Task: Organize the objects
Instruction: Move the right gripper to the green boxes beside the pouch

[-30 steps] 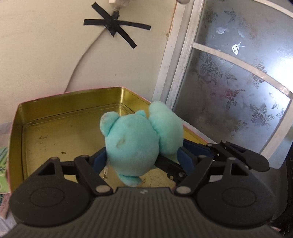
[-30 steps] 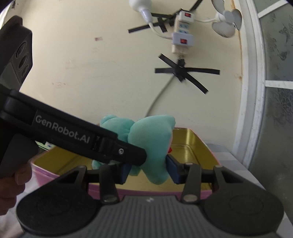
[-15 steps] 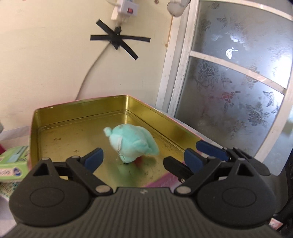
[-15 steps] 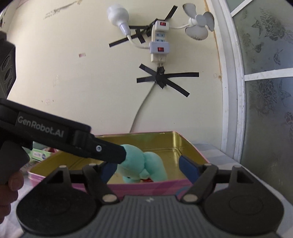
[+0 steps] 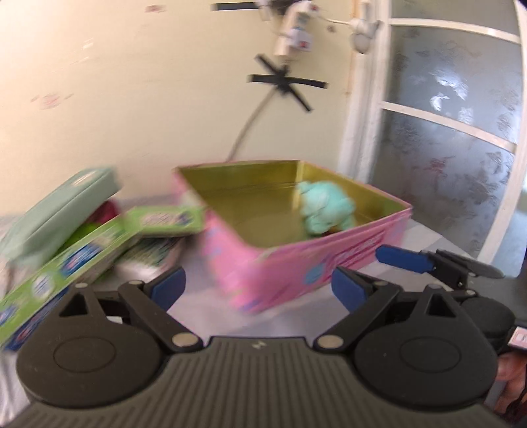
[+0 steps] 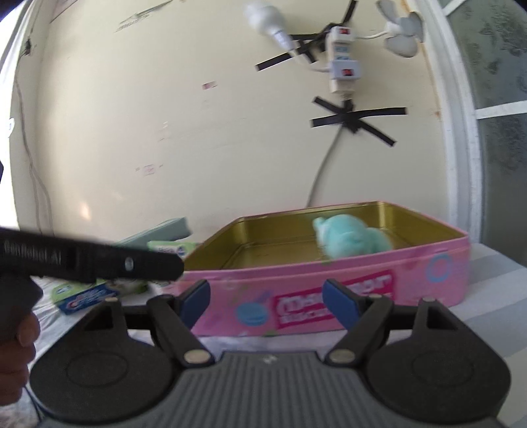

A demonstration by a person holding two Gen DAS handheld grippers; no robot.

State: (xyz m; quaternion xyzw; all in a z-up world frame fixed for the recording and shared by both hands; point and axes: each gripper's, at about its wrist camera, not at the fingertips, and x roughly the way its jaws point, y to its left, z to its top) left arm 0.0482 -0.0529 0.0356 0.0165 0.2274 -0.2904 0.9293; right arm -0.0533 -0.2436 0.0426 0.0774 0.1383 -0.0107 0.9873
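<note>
Both grippers pulled back from pink tin (image 5: 306, 263) since earlier frame; teal plush (image 5: 324, 209) left lying inside tin, toward its right end. Left gripper (image 5: 258, 286) gaped empty, right gripper (image 6: 266, 296) likewise. Green boxes (image 5: 82, 250) lay left of tin, long axes slanting toward it, nearer left gripper.

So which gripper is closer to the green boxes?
Left. The left gripper hangs open right beside the green boxes; the right gripper, also open, faces the pink tin, boxes farther left.

Taped power strip (image 6: 342, 70), bulb (image 6: 268, 19), perhaps a small fan (image 6: 402, 34).
</note>
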